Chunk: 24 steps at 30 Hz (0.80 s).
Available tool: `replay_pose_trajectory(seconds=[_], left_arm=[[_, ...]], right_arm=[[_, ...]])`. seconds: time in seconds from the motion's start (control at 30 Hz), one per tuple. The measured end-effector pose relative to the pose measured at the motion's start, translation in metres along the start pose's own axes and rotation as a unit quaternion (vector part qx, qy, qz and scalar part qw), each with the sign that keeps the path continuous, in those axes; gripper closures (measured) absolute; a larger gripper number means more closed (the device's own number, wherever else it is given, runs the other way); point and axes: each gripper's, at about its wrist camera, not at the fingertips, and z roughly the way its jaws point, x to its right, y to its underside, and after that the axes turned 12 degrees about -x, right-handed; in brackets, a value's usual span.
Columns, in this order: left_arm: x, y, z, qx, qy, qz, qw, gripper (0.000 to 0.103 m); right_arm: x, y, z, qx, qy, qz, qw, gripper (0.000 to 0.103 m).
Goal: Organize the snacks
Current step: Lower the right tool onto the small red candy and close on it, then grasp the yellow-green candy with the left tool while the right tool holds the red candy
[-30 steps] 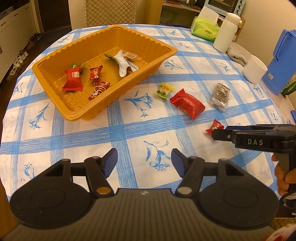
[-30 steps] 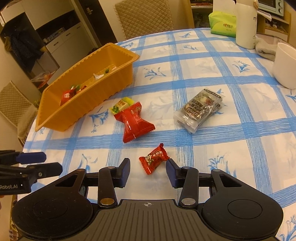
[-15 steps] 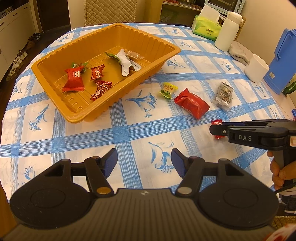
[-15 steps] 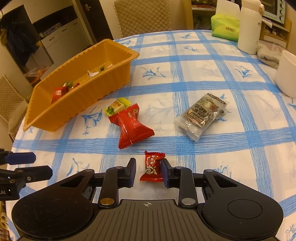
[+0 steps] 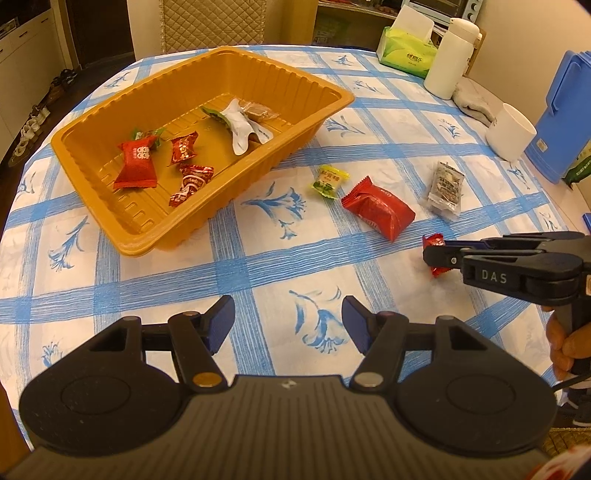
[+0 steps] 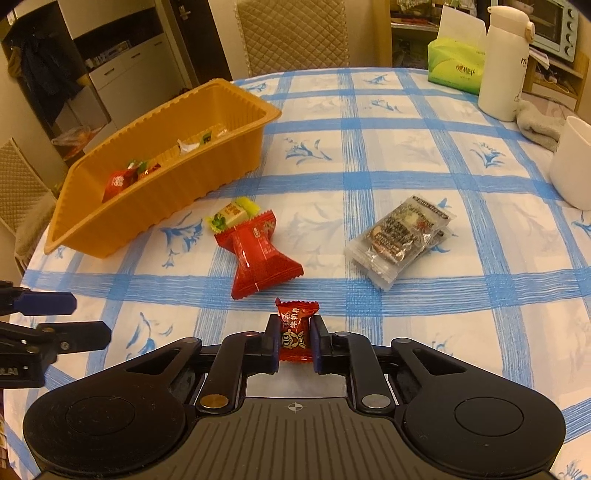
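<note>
My right gripper [image 6: 294,328] is shut on a small red candy [image 6: 295,328], its pads pressing the wrapper on both sides at the tablecloth. From the left wrist view the same right gripper [image 5: 436,256] pinches that small red candy [image 5: 433,242]. My left gripper [image 5: 288,323] hangs open over the cloth with nothing between its fingers. An orange tray [image 5: 317,122] holds several wrapped snacks. On the cloth lie a big red packet [image 6: 258,254], a yellow-green candy [image 6: 231,214] and a clear packet with dark contents [image 6: 400,236].
A white cup [image 5: 509,131], a white bottle [image 5: 448,62], a green tissue pack [image 5: 406,51], a grey cloth [image 5: 474,103] and a blue box [image 5: 565,114] stand along the far right. A quilted chair back [image 6: 291,33] rises behind the table. A hand [image 5: 565,339] holds the right gripper's handle.
The right gripper's jaws have closed from wide apart onto the small red candy, which turned upright between the pads. The left gripper has stayed open and still.
</note>
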Motion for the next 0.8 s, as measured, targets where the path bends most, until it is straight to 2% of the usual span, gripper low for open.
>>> replay_pose_trajectory(seconds=[0.4, 0.53, 0.8], left_arm=[[0.021, -0.020, 0.011, 0.011, 0.012, 0.019, 0.9997, 0.043], [0.028, -0.031, 0.018, 0.019, 0.000, 0.015, 0.9997, 0.053], [0.034, -0.056, 0.034, 0.033, -0.012, 0.001, 0.9994, 0.061]], right_arm=[[0.021, 0.000, -0.016, 0.015, -0.002, 0.029, 0.999, 0.086], [0.031, 0.001, -0.022, 0.020, -0.001, 0.042, 0.999, 0.086], [0.045, 0.002, -0.029, 0.028, 0.001, 0.060, 0.998, 0.086]])
